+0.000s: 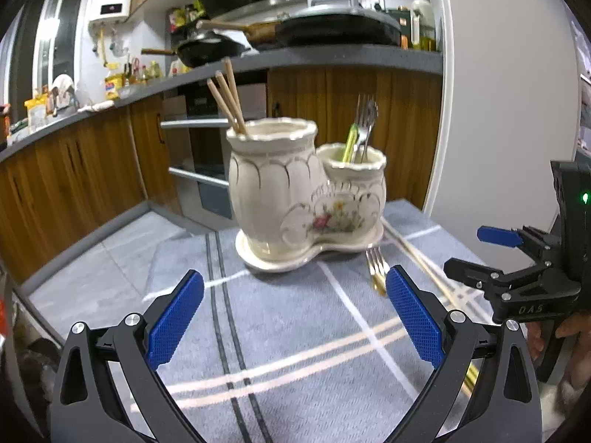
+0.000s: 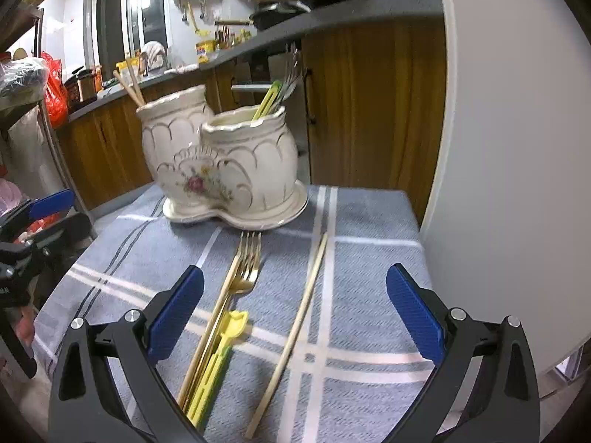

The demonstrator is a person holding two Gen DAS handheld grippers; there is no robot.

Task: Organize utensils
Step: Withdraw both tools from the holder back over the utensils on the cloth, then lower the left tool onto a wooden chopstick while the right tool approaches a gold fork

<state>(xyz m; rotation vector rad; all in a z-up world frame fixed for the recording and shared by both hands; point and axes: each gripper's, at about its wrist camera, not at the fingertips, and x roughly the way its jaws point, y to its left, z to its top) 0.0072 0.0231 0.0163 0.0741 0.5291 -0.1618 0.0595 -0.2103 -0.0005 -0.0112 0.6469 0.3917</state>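
Observation:
A cream ceramic double-pot holder stands on a grey checked cloth. Its tall pot holds wooden chopsticks; its short pot holds forks and a green utensil. On the cloth lie a gold fork, a yellow-green utensil and a single wooden chopstick. My left gripper is open and empty, before the holder. My right gripper is open and empty, low over the loose utensils; it also shows in the left wrist view.
A white wall or fridge side borders the table's right edge. Wooden kitchen cabinets, an oven and a cluttered counter lie behind. The left gripper shows at the left in the right wrist view.

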